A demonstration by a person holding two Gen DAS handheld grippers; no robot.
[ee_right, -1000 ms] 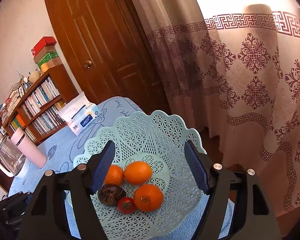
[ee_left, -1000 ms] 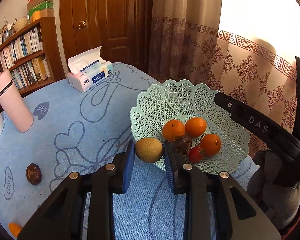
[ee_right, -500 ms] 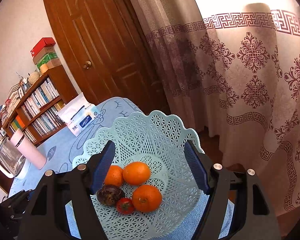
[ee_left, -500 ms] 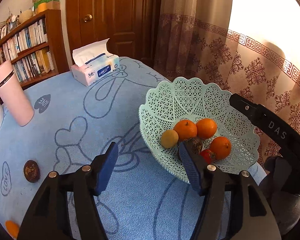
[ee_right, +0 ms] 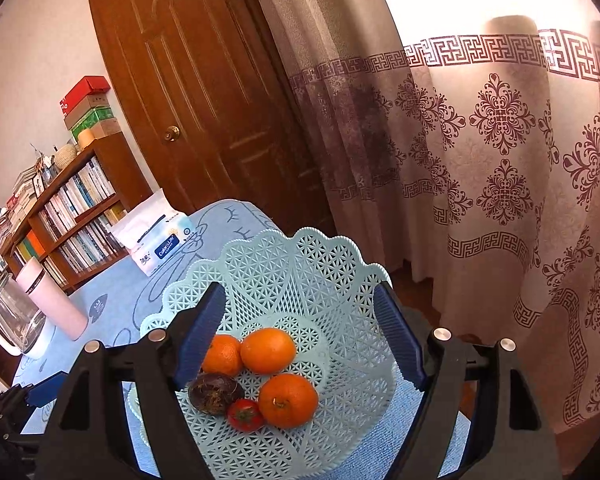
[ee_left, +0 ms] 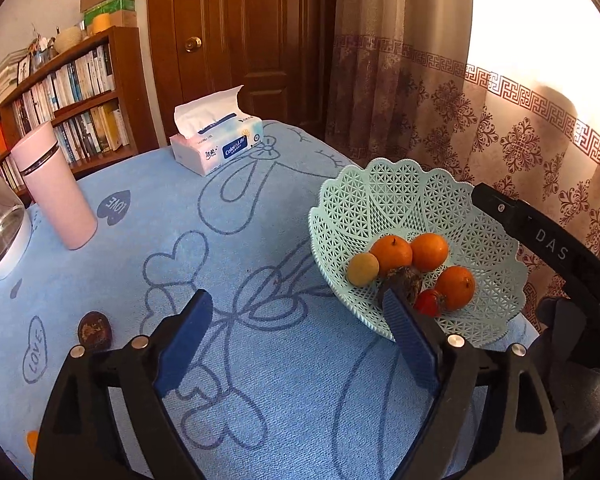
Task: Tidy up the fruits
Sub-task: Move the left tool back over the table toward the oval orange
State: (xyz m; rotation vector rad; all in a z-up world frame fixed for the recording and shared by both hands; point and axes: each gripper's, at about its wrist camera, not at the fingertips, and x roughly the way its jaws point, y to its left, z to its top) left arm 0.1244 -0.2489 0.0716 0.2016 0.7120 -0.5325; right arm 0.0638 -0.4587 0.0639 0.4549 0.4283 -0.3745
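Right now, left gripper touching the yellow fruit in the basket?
Apart. Left wrist view: left gripper open and empty; yellow fruit lies in the basket, clear of both pads.

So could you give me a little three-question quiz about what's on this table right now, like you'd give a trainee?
1. True or false: the left gripper holds a fruit.
2. How many oranges lie in the mint basket?
3. Which fruit lies outside the basket on the blue cloth? A) tomato B) dark brown fruit C) yellow fruit

Key: 1 false, its jaws are open and empty; 2 three; 3 B.
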